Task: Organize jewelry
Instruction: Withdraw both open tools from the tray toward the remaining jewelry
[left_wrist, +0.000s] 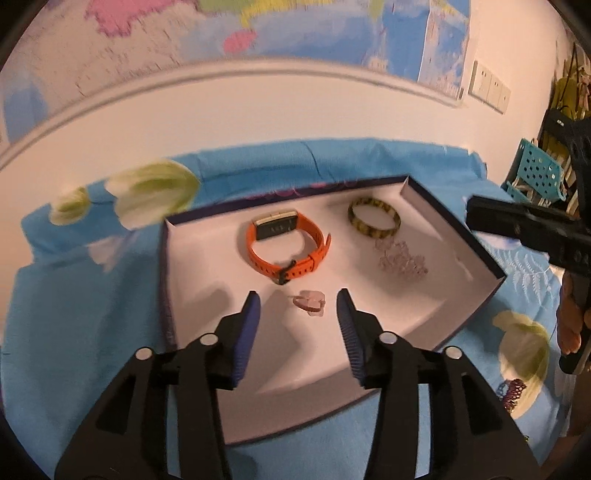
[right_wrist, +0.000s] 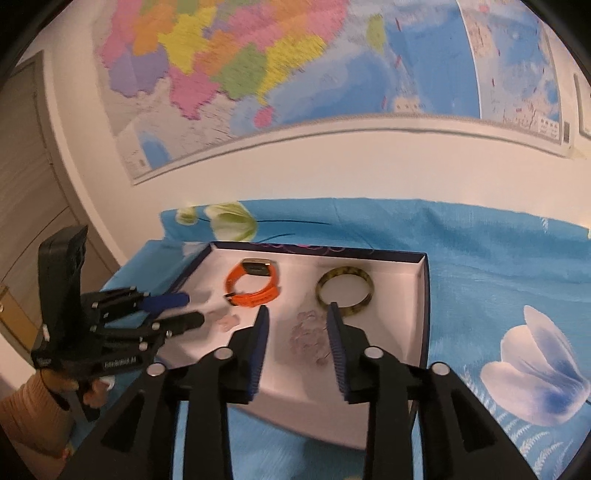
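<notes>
Left gripper (left_wrist: 298, 308): jaws spread, holding nothing; aimed at the pink heart piece (left_wrist: 309, 302), which lies between the finger lines, so likely the next pick.
Right gripper (right_wrist: 297, 320): jaws spread, empty; poised over the clear bead bracelet (right_wrist: 308, 334).
Orange watch (left_wrist: 286, 248): at 12 o'clock from the heart, strap buckled so it stands as a loop.
Tortoiseshell bangle (left_wrist: 373, 218): at 1 o'clock, lying flat.
Box (left_wrist: 487, 258): shallow, white-lined, keeps all four pieces well apart.
Blue floral cloth (left_wrist: 74, 314): lies under the box.
</notes>
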